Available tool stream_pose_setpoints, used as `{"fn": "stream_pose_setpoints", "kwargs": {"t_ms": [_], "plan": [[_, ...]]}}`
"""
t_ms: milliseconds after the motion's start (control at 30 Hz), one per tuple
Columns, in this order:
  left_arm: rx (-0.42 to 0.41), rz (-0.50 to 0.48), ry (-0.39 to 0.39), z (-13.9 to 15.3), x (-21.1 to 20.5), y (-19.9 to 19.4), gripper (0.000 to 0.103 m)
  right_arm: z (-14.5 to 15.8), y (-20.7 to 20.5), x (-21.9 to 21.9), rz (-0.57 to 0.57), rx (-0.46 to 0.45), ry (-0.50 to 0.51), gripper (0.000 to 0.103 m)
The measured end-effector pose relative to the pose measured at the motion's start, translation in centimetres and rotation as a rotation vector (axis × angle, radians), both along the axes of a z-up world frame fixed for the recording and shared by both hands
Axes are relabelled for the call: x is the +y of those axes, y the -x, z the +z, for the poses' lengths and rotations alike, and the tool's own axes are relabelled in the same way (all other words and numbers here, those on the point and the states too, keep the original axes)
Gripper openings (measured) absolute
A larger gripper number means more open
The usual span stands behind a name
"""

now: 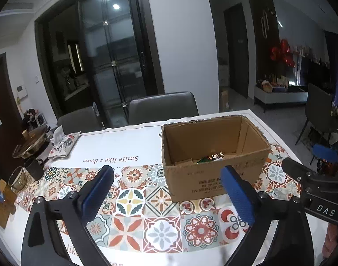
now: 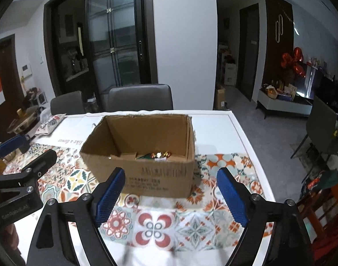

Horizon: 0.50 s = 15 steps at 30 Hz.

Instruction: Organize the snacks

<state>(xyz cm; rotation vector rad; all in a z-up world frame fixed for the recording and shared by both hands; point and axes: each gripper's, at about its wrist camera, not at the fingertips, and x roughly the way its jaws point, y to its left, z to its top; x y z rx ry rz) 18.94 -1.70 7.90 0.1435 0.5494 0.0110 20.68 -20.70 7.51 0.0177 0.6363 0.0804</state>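
Note:
An open cardboard box (image 1: 213, 177) stands on the patterned tablecloth (image 1: 133, 201). The same box (image 2: 146, 177) fills the middle of the right wrist view. Inside it lie snacks: a gold-wrapped sweet (image 1: 216, 155) and a green packet (image 1: 203, 160); the right wrist view also shows the sweet (image 2: 161, 154). My left gripper (image 1: 169, 190) is open, empty, short of the box and to its left. My right gripper (image 2: 171, 190) is open and empty, in front of the box's near wall. A printed snack bag (image 1: 63, 144) lies at the far left of the table.
A pot with a lid (image 1: 32, 143), a dark mug (image 1: 35, 168) and a glass jar (image 1: 17, 178) crowd the table's left end. Two grey chairs (image 1: 162, 106) stand behind the table. The table's right edge (image 2: 251, 146) drops to the floor; a red chair (image 2: 319, 210) is close.

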Motion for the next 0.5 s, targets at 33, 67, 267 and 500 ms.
{"fn": "stream_pose_setpoints", "kwargs": {"t_ms": [33, 67, 267, 500], "plan": [[-0.007, 0.000, 0.005, -0.2, 0.0, 0.7, 0.099, -0.4, 0.7, -0.2, -0.004, -0.006, -0.013, 0.085], [-0.011, 0.004, 0.005, -0.4, -0.1, 1.1, 0.101, -0.6, 1.2, -0.4, -0.006, -0.010, -0.022, 0.085], [-0.005, 0.006, 0.040, -1.9, -0.2, 3.7, 0.102, -2.0, 3.7, -0.9, -0.006, -0.018, -0.033, 0.085], [0.012, -0.010, 0.077, -3.1, -0.3, 6.1, 0.102, -2.4, 6.5, -0.9, -0.017, -0.064, -0.004, 0.085]]}}
